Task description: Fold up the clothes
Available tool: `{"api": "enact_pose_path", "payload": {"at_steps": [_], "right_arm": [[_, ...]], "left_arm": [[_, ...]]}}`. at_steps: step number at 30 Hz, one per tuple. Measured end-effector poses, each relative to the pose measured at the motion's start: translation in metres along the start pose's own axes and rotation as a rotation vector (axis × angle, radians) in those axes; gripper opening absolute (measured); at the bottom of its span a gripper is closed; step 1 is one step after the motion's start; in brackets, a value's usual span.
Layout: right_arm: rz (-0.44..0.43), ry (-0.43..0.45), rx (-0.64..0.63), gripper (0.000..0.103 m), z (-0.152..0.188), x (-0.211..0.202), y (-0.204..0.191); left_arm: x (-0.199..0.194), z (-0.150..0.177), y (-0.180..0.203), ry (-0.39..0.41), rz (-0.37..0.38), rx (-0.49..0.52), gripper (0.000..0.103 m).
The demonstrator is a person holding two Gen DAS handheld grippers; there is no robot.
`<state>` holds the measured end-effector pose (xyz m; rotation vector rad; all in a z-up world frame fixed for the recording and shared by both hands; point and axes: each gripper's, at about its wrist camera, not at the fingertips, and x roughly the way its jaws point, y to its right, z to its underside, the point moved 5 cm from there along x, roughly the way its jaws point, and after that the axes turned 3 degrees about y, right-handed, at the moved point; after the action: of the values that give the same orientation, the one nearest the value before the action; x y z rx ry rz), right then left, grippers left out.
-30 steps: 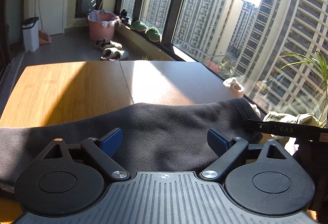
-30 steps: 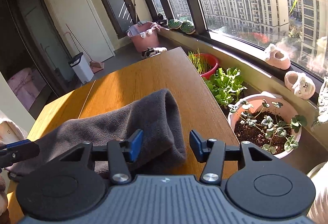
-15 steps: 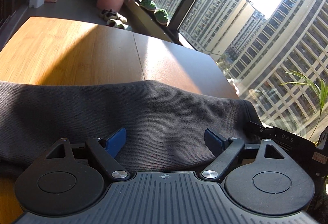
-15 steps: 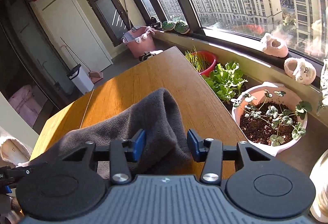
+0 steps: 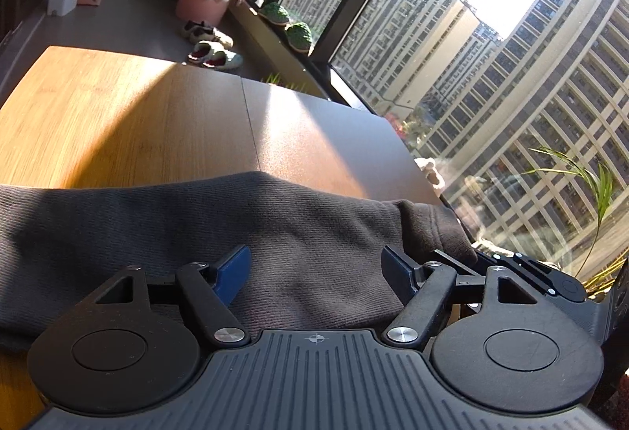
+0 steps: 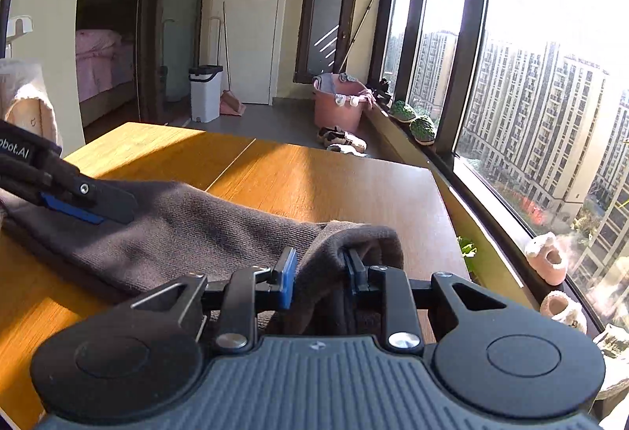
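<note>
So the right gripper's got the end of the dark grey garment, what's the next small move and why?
Probably close the left gripper on the dark grey garment. Its jaws stand wide apart over the cloth, gripping nothing, while the right gripper is already pinched on the bunched end. The cloth lies along the wooden table, and with both ends held it could be lifted and folded evenly.

The dark grey ribbed knit cloth garment (image 5: 196, 229) looks soft and matt under both tongs. Beyond it, the smooth wood-grain table (image 6: 334, 186) carries a faint sheen. The left gripper (image 5: 316, 267) and right gripper (image 6: 319, 274) are matt black plastic with blue pads (image 6: 288, 278) and shiny metal screws (image 5: 230, 333).
</note>
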<state>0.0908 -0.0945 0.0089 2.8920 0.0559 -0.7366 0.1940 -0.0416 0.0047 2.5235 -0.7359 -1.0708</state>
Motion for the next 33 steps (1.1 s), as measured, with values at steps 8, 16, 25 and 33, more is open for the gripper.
{"api": "enact_pose_path", "payload": {"at_steps": [8, 16, 25, 33], "right_arm": [[-0.088, -0.052, -0.072, 0.017, 0.011, 0.005, -0.029], [-0.111, -0.054, -0.065, 0.017, 0.014, 0.004, -0.023], [-0.148, -0.038, -0.030, 0.018, 0.015, -0.004, -0.014], [-0.067, 0.008, 0.413, 0.040, 0.028, -0.034, 0.056]], "left_arm": [[0.017, -0.034, 0.057, 0.025, 0.076, 0.103, 0.071], [0.076, -0.033, 0.107, -0.073, 0.144, 0.117, 0.061], [0.111, 0.000, 0.094, -0.159, 0.026, 0.234, 0.036], [0.105, 0.005, 0.055, -0.190, 0.102, 0.048, 0.039]]}}
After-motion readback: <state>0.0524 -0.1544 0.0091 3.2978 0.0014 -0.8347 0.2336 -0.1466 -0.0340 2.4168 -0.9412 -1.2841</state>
